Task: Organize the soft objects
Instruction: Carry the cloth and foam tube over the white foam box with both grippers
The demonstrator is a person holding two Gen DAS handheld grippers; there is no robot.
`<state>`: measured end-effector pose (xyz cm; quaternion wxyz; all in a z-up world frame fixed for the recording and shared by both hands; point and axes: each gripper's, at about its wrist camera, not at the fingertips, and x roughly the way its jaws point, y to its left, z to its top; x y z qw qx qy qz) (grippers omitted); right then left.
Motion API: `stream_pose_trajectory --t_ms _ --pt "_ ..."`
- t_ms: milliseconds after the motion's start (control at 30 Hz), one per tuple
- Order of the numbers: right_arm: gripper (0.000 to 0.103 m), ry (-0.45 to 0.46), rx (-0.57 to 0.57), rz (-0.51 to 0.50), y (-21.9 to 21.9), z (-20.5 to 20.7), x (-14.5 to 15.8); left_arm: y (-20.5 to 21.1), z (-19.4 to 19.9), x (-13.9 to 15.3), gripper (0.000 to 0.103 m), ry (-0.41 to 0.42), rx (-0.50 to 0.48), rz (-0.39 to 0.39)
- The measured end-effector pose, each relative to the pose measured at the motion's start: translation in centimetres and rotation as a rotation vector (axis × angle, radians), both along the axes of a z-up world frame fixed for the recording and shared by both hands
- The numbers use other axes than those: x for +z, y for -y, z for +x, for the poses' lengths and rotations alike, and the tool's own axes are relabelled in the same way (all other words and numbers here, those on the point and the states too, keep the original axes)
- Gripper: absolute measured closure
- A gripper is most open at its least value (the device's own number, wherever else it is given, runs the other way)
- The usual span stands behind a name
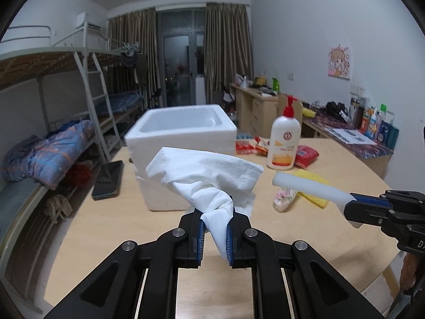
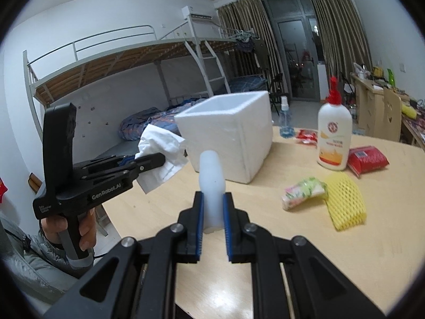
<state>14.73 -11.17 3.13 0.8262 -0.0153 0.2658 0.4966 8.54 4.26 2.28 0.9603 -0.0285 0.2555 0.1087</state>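
- My left hand-held gripper (image 1: 215,228) is clenched on a crumpled white tissue (image 1: 204,175), which is off the worktop (image 1: 106,228) and in front of the white foam box (image 1: 183,130).
- My right hand-held gripper (image 2: 213,212) is grasping a white foam block (image 2: 212,178) between its blue pads; the block sticks up out of the jaws, pointing toward the foam box.
- In the left view I see the right hand-held gripper come in from the right edge, the block jutting out to the left of it.
- The box stands open-topped on the worktop.
- Lying on the worktop to the right of the box are a yellow foam net sleeve (image 2: 345,202) and, touching it, a small floral tissue pack (image 2: 302,192).
- Behind those stand a white pump bottle (image 2: 334,135) and a red packet (image 2: 368,159) just beside it.
- A dark phone (image 1: 109,180) lies left of the box.
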Motion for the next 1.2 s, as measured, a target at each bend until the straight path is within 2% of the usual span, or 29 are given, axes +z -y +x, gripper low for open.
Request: stream_pose_trajectory --t_ms 333,567,867,1200 --pt "0.086 0.036 0.023 0.018 -3.0 -0.2 1.4 -2.0 -2.9 2.3 0.089 0.064 0.066 0.025" --pt "0.086 0.071 0.032 0.014 -5.4 -0.3 2.6 -3.4 -3.4 3.5 0.089 0.086 0.097 0.035" --pt "0.086 0.093 0.029 0.02 -7.3 0.3 4.0 -4.4 -2.8 4.8 0.089 0.107 0.11 0.05" --pt "0.086 0.111 0.026 0.005 -8.7 1.5 5.9 -5.3 -1.6 6.0 0.089 0.114 0.097 0.034"
